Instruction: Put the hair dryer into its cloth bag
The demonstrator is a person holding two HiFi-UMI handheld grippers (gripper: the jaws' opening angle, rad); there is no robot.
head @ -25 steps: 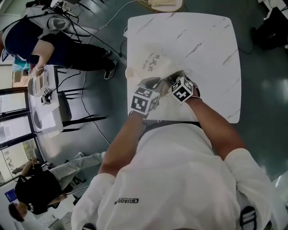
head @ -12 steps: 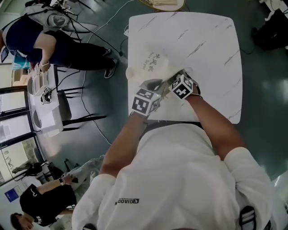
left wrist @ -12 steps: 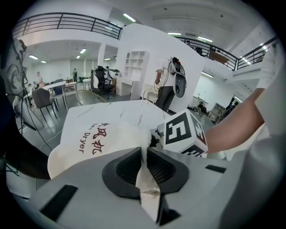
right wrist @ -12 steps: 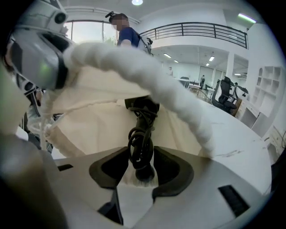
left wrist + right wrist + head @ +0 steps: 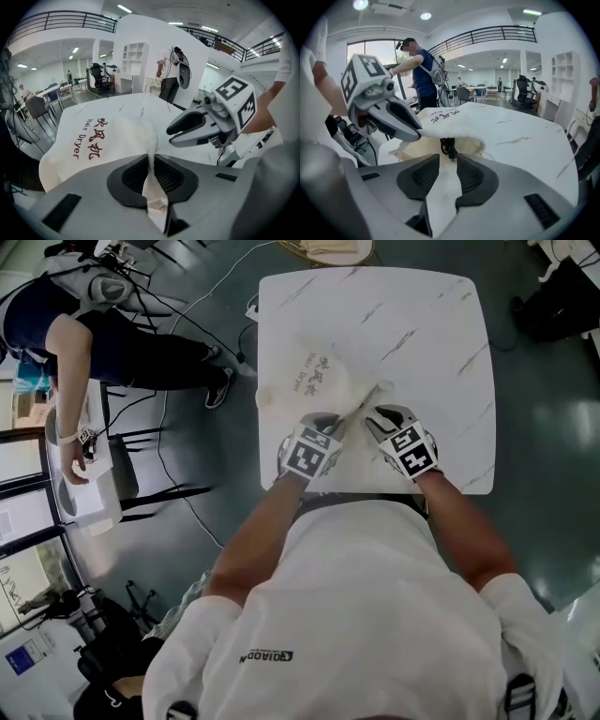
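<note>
Cloth bag [image 5: 314,381] lies bulging at the upper left of the white desk [image 5: 431,343]. A black cord [image 5: 447,146] shows in its mouth, but the hair dryer's body is hidden. The left gripper [image 5: 151,159] has its fingers pinched on a fold of the bag's rim. The right gripper [image 5: 449,161] has its fingers closing on nothing, just before the opening.

White marble table [image 5: 422,334] under the right gripper [image 5: 448,161]; ahead, office chairs [image 5: 524,93], a railed balcony [image 5: 487,33], bright ceiling lights [image 5: 425,16]; dark glossy floor [image 5: 544,427] below.
</note>
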